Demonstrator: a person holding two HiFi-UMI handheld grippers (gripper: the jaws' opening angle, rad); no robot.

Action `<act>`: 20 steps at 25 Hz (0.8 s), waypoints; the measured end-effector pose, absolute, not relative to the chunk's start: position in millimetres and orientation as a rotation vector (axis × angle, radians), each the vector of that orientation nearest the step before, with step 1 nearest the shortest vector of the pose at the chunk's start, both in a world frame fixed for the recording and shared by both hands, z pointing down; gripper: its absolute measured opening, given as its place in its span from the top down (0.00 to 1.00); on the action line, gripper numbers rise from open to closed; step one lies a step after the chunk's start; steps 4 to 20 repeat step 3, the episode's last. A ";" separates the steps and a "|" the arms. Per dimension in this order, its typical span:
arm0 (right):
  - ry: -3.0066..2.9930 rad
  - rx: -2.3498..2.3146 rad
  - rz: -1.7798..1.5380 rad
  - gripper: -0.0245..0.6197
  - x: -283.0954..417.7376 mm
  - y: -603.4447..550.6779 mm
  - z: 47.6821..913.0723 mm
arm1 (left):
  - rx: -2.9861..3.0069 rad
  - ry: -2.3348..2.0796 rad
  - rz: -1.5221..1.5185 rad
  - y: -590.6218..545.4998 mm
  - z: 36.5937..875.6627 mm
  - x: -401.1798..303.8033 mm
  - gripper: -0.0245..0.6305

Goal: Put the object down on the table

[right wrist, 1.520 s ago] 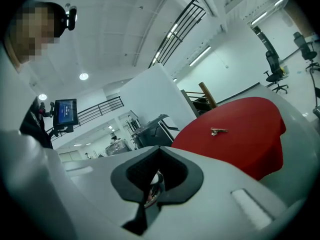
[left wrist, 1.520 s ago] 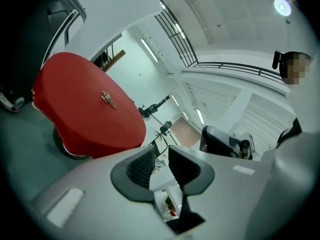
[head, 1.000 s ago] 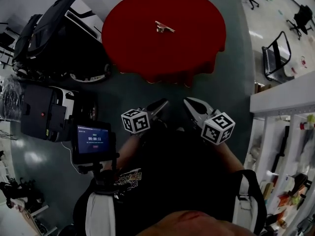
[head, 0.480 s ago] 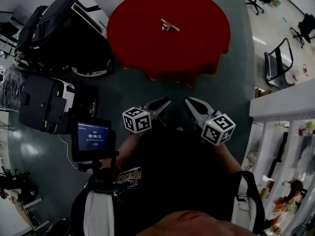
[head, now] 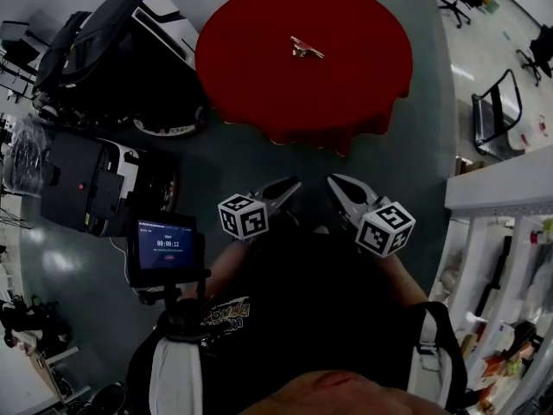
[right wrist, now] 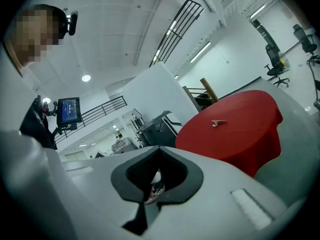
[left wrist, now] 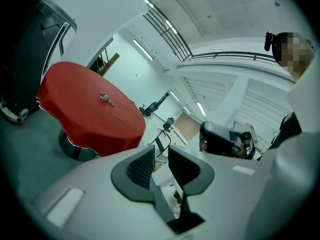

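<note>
A small metal clip-like object (head: 308, 48) lies on the round red table (head: 259, 76), far ahead of both grippers. It also shows in the left gripper view as the object (left wrist: 105, 98) on the table (left wrist: 90, 126), and in the right gripper view as the object (right wrist: 218, 122) on the table (right wrist: 245, 139). My left gripper (head: 285, 188) is held close to the body, its jaws a little apart with nothing between them (left wrist: 161, 159). My right gripper (head: 339, 185) is beside it, shut and empty (right wrist: 159, 156).
Black machines (head: 121, 50) and a black case (head: 73, 193) stand left of the table. A small timer screen (head: 164, 247) is mounted at the person's left. An office chair (head: 494, 111) and a white shelf unit (head: 501, 188) are on the right. Grey floor lies between me and the table.
The head view has drifted, so the table sits slightly further right and lower in frame. Both grippers keep their place and jaw state. The object stays on the table.
</note>
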State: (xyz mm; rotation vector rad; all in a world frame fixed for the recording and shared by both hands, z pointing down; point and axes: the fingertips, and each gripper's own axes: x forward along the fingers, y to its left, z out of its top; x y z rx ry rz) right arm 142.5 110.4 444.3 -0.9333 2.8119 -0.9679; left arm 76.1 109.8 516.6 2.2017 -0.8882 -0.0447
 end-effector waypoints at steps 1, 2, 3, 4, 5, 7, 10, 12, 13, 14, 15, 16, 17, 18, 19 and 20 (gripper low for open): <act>2.811 -0.933 -0.968 0.96 142.4 110.1 444.1 | 2.202 -0.890 -0.045 109.3 516.3 75.6 0.82; 2.811 -0.931 -0.966 0.96 142.3 109.8 443.8 | 2.203 -0.891 -0.045 108.8 516.0 75.3 0.82; 2.811 -0.930 -0.964 0.96 142.1 109.6 443.4 | 2.204 -0.892 -0.045 108.3 515.6 75.1 0.82; 2.811 -0.930 -0.964 0.96 142.1 109.6 443.4 | 2.204 -0.892 -0.045 108.3 515.6 75.1 0.82; 2.811 -0.930 -0.964 0.96 142.1 109.6 443.4 | 2.204 -0.892 -0.045 108.3 515.6 75.1 0.82; 2.811 -0.930 -0.964 0.96 142.1 109.6 443.4 | 2.204 -0.892 -0.045 108.3 515.6 75.1 0.82; 2.811 -0.930 -0.964 0.96 142.1 109.6 443.4 | 2.204 -0.892 -0.045 108.3 515.6 75.1 0.82; 2.811 -0.930 -0.964 0.96 142.1 109.6 443.4 | 2.204 -0.892 -0.045 108.3 515.6 75.1 0.82; 2.811 -0.930 -0.964 0.96 142.1 109.6 443.4 | 2.204 -0.892 -0.045 108.3 515.6 75.1 0.82; 2.811 -0.930 -0.964 0.96 142.1 109.6 443.4 | 2.204 -0.892 -0.045 108.3 515.6 75.1 0.82; 2.811 -0.930 -0.964 0.96 142.1 109.6 443.4 | 2.204 -0.892 -0.045 108.3 515.6 75.1 0.82; 2.811 -0.930 -0.964 0.96 142.1 109.6 443.4 | 2.204 -0.892 -0.045 108.3 515.6 75.1 0.82; 2.811 -0.930 -0.964 0.96 142.1 109.6 443.4 | 2.204 -0.892 -0.045 108.3 515.6 75.1 0.82; 2.811 -0.930 -0.964 0.96 142.1 109.6 443.4 | 2.204 -0.892 -0.045 108.3 515.6 75.1 0.82; 2.811 -0.930 -0.964 0.96 142.1 109.6 443.4 | 2.204 -0.892 -0.045 108.3 515.6 75.1 0.82; 2.811 -0.930 -0.964 0.96 142.1 109.6 443.4 | 2.204 -0.892 -0.045 108.3 515.6 75.1 0.82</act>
